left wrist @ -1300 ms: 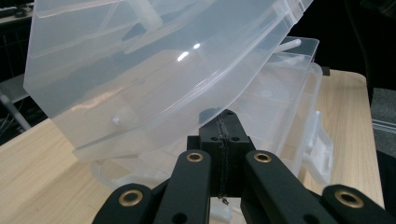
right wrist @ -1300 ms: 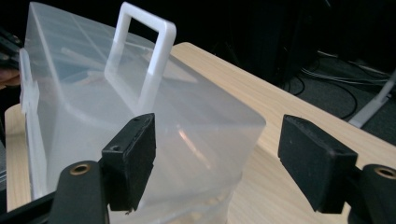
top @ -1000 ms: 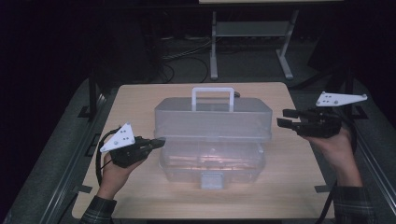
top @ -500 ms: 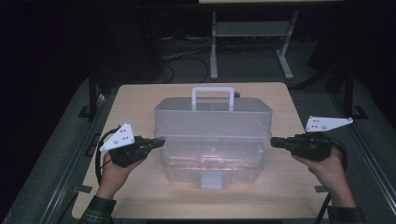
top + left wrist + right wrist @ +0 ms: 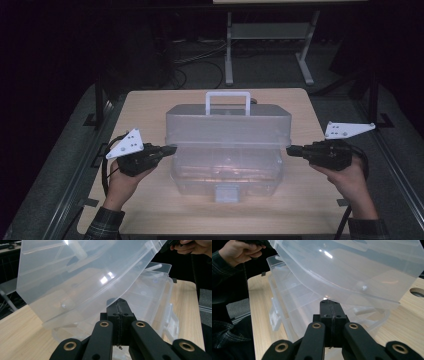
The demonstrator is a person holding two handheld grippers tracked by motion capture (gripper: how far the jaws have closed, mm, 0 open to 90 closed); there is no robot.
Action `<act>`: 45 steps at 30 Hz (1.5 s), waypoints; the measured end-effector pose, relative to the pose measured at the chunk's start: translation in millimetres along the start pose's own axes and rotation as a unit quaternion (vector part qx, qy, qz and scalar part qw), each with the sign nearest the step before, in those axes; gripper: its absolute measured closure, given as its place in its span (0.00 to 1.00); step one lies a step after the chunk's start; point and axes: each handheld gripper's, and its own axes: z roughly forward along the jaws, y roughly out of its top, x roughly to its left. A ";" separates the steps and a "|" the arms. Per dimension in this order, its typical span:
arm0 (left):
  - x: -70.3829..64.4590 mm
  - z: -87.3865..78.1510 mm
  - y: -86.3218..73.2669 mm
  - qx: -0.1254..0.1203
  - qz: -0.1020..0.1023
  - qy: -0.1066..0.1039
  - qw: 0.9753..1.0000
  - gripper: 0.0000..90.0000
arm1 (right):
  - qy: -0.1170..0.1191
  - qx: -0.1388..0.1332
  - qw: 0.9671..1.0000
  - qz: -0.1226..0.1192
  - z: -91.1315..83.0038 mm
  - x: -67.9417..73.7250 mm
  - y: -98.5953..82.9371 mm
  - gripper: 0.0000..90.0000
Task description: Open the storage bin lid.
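A clear plastic toolbox sits mid-table with its lid (image 5: pixel 228 125) tilted up off the base (image 5: pixel 225 172); a white handle (image 5: pixel 228 102) tops the lid and a latch (image 5: pixel 226 192) hangs at the front. My left gripper (image 5: pixel 172 148) is shut, its tip against the lid's left lower edge. My right gripper (image 5: pixel 290 150) is shut too, its tip at the lid's right edge. In the left gripper view the closed jaws' tip (image 5: pixel 117 302) meets the lid's rim (image 5: pixel 75 285). In the right gripper view the closed tip (image 5: pixel 330 303) sits just under the rim (image 5: pixel 352 272).
The wooden table (image 5: pixel 150 210) has bare strips on both sides and in front of the box. A round hole (image 5: pixel 417 292) is cut in the tabletop. A metal stand (image 5: pixel 270 35) and cables lie on the dark floor behind.
My right gripper has come down and inward from the upper right to the lid's right edge. The left gripper has stayed put.
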 end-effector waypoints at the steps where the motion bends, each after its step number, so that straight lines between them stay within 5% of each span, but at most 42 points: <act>1: 0.4 0.0 0.2 0.000 0.001 0.000 1.000 1.00 | 0.001 0.000 1.000 0.000 -0.3 -0.1 0.4 1.00; 15: 3.1 0.4 4.0 -0.004 -0.001 0.003 1.000 1.00 | 0.000 -0.004 1.000 -0.002 -1.2 -2.5 3.6 1.00; 19: 4.6 0.5 4.3 -0.003 -0.001 0.005 1.000 1.00 | -0.009 -0.004 1.000 -0.003 -4.3 -1.9 2.2 0.91; 29: 7.4 1.5 6.0 -0.005 -0.003 0.009 1.000 1.00 | -0.054 -0.012 0.998 -0.002 -9.4 -0.7 1.9 0.65; 45: 11.1 1.8 12.6 -0.012 0.001 0.007 1.000 1.00 | -0.107 -0.024 0.994 -0.006 3.8 -1.4 11.0 0.56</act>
